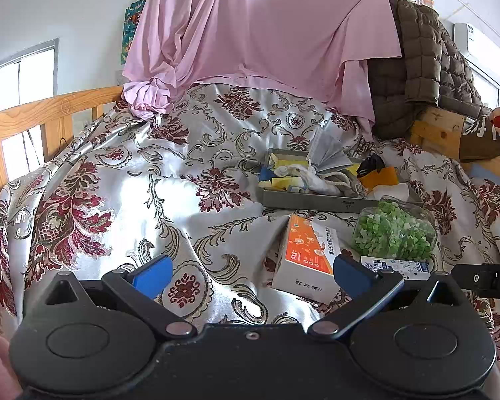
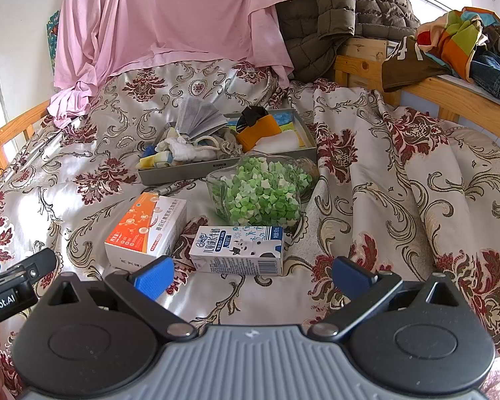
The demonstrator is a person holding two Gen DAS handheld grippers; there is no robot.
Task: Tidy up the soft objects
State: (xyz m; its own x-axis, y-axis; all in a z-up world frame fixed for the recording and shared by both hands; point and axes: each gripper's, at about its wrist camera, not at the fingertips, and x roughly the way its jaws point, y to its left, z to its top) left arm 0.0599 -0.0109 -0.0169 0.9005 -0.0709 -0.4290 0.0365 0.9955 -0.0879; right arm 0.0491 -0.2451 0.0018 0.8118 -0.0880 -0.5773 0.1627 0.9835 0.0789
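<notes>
A grey tray (image 2: 183,170) (image 1: 303,201) sits mid-bed holding soft items: grey face masks (image 2: 200,116) (image 1: 326,156), a white cloth bundle (image 2: 186,153) (image 1: 313,180), yellow and blue sponges (image 2: 153,160) (image 1: 280,180), an orange-and-black piece (image 2: 260,126) (image 1: 380,171). Nearer lie an orange-white box (image 2: 146,230) (image 1: 306,256), a blue-white milk carton (image 2: 240,250) (image 1: 396,265) and a clear jar of green paper stars (image 2: 266,193) (image 1: 396,230). My left gripper (image 1: 251,275) is open above the bedspread, left of the box. My right gripper (image 2: 251,275) is open just short of the carton.
A floral satin bedspread (image 2: 400,166) covers the bed. A pink sheet (image 2: 170,23) and a brown quilted jacket (image 2: 343,10) hang at the back. Wooden rails (image 1: 26,116) (image 2: 456,96) run along both sides, with bright clothes (image 2: 456,40) piled on the right rail.
</notes>
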